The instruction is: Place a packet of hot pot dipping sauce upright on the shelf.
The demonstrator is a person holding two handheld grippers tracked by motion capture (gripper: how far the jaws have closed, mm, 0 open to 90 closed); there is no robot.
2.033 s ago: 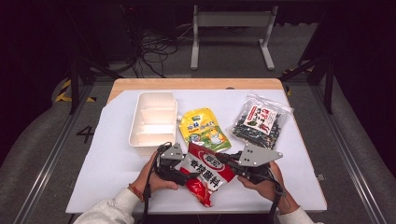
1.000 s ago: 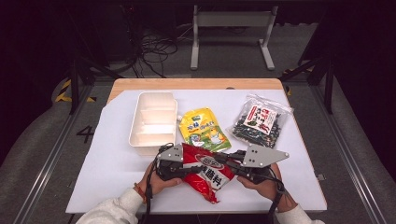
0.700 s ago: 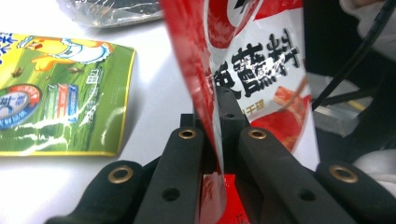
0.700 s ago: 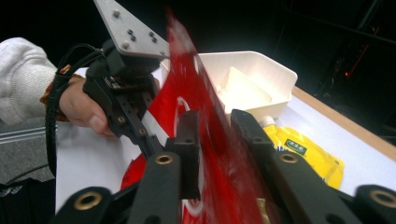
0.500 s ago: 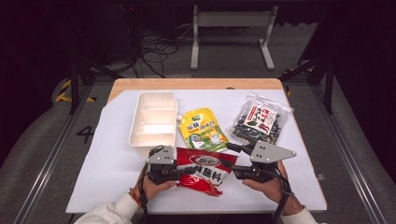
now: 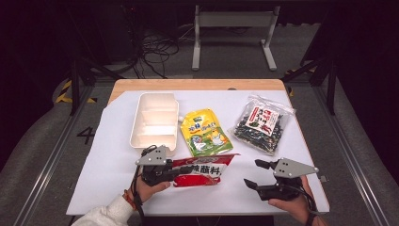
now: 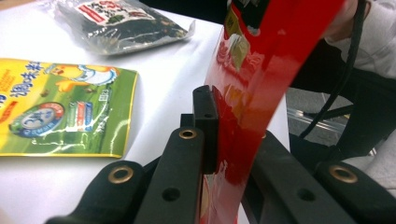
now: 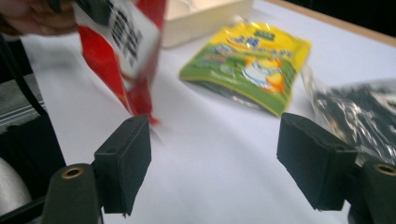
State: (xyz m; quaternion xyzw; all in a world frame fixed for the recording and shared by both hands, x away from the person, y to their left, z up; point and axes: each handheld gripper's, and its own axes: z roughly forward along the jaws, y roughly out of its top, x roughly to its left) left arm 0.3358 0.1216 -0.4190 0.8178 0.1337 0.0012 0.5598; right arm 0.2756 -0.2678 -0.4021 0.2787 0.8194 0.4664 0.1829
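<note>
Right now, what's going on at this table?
A person works with a gripper in each hand. The left gripper is shut on one end of a red packet, holding it up over the white table. The right gripper has just opened and pulled away, with nothing between its jaws. A white tray, a yellow pouch and a clear bag of dark bits lie beyond.

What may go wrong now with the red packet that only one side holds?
The shiny red foil packet hangs from the left tongs alone, pinched at one edge, so it may slip or swing. The right tongs have just been opening with nothing between them. If dropped, it might land on the yellow-green pouch.
</note>
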